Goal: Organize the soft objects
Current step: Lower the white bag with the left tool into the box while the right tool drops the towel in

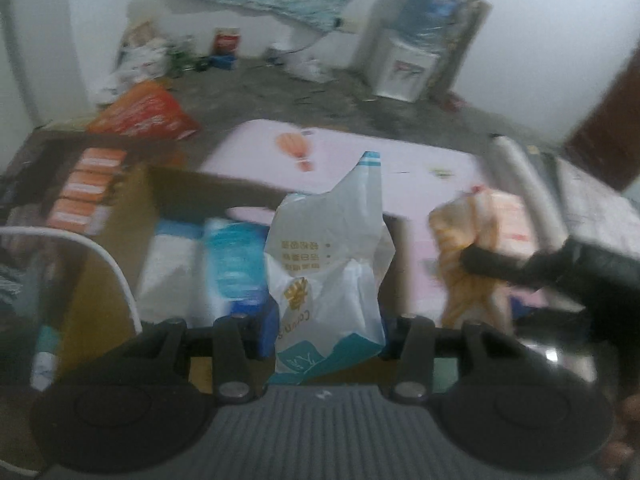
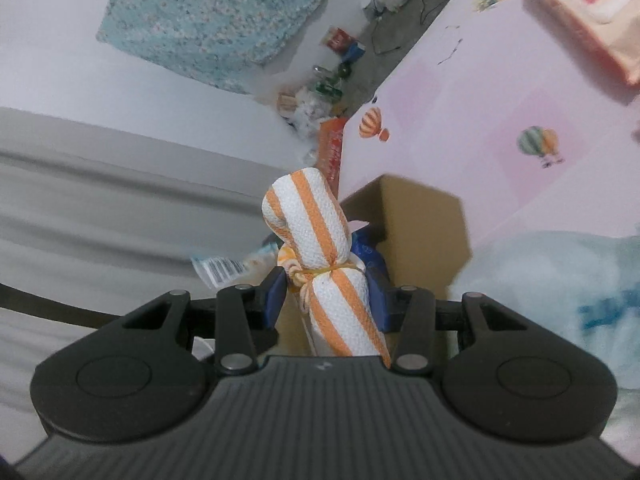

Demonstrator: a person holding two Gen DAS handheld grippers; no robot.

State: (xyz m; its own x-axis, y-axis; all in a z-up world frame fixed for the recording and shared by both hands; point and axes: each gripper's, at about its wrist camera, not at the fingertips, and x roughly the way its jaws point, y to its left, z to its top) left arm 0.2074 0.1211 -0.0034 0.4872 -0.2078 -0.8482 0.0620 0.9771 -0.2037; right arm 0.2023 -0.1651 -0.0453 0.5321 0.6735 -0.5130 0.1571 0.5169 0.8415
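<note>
Left gripper clamps a white bag over the box; right gripper clamps a striped towel just beside it. Risks, we think: limp bag snags the box wall, towel slips at the band.

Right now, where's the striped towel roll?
Clamped in the right gripper: the striped towel roll hangs above the cardboard box, beside the pink table.
</note>
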